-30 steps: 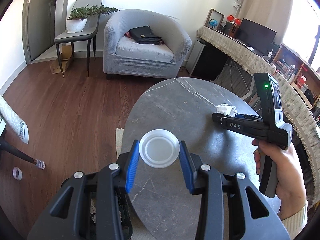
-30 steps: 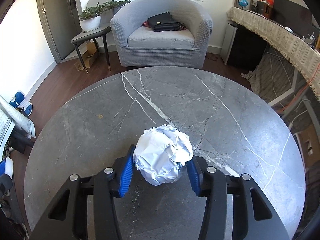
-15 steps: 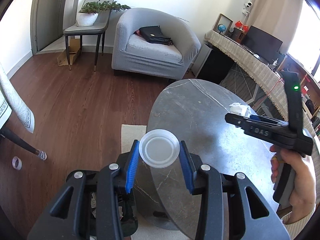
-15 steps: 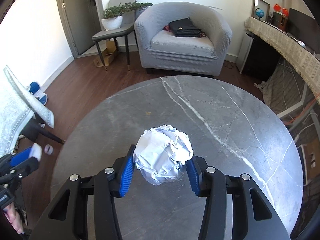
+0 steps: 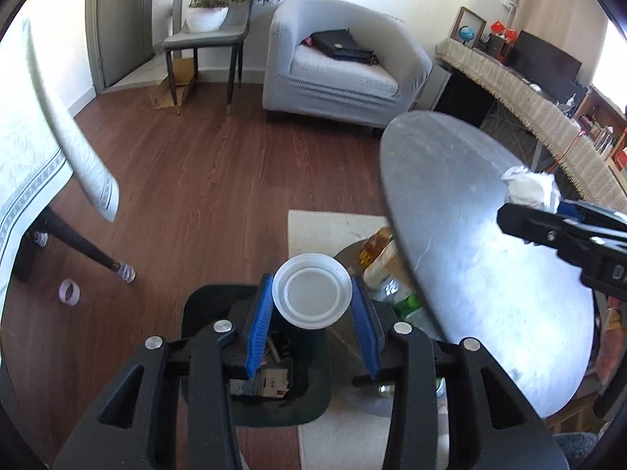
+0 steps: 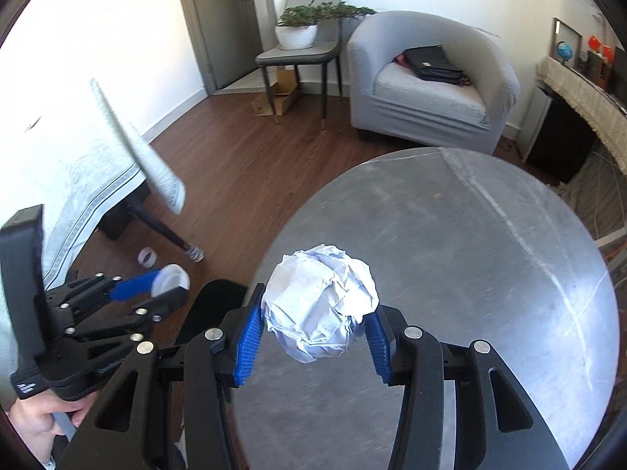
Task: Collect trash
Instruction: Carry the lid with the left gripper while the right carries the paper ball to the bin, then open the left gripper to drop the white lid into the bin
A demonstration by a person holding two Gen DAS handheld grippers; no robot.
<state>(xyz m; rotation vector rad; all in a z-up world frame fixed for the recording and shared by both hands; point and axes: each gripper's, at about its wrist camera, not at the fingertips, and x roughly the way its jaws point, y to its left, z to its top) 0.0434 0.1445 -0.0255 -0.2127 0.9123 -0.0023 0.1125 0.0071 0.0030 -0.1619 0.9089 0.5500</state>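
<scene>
White translucent plastic lid [image 5: 311, 290], round with 1 raised inner ring, clamped in left tool [image 5: 311, 315] above black bin [image 5: 254, 391]. Crumpled white paper ball [image 6: 319, 307] clamped in right tool [image 6: 313, 342] over grey marble desk [image 6: 490, 274]. No legible writing.

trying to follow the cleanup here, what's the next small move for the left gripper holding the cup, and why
Probably open the left gripper and let the white plastic cup drop. The cup hangs above the open mouth of the black trash bin beside the round table, which already holds trash.
</scene>
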